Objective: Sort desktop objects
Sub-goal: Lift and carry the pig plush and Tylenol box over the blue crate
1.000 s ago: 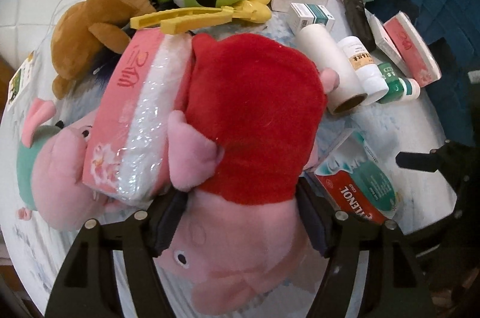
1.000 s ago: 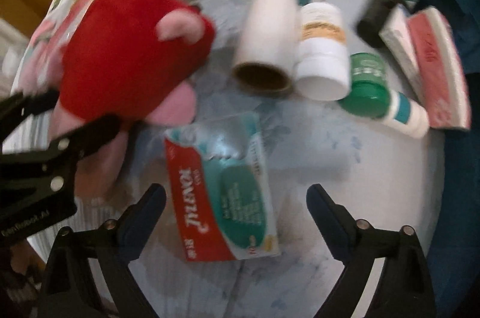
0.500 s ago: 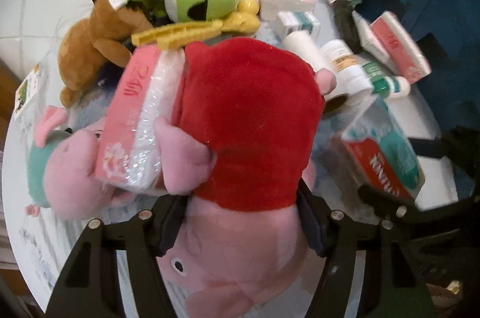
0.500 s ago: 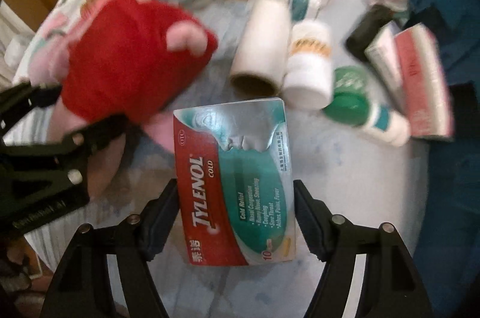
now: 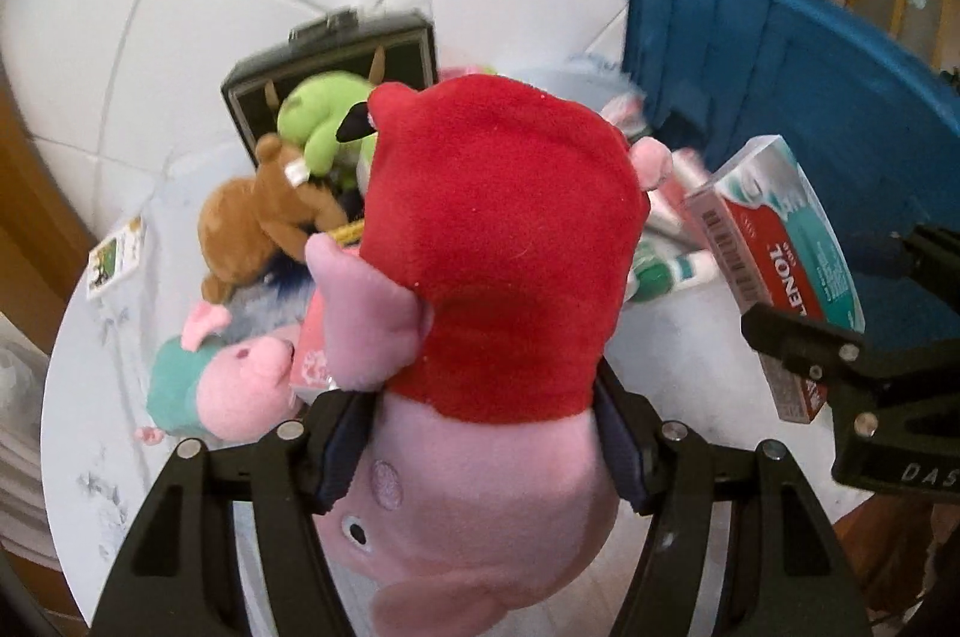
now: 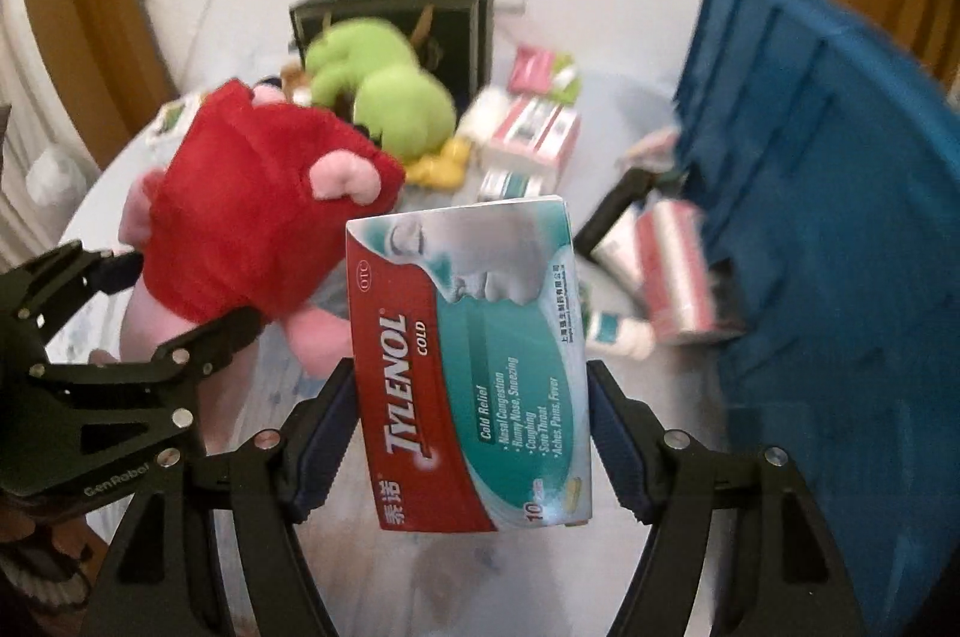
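Since the earlier frames, both held items had come up off the table (image 6: 384, 565); the right jaws had closed from well clear of the medicine box onto its sides, and the left jaws had narrowed slightly on the plush.

Left gripper (image 5: 480, 445): fingers part-spread, pads pinching the pink pig plush in a red dress (image 5: 498, 241) at the seam of dress and head, head nearest the camera, body pointing far. Plush held clear above the table.

Right gripper (image 6: 474, 433): fingers part-spread, pads pressed on the two long sides of the Tylenol Cold box (image 6: 474, 367), front face up, lifted off the surface. From the left wrist view, the same box showed at right, in front of the blue crate (image 5: 780, 54).

Remaining on the table, far side: green plush (image 6: 384, 96), brown bear plush (image 5: 252, 223), smaller pink pig plush (image 5: 234, 385) at near left, black case (image 5: 336, 54), red-and-white medicine boxes (image 6: 534, 132), blurred.
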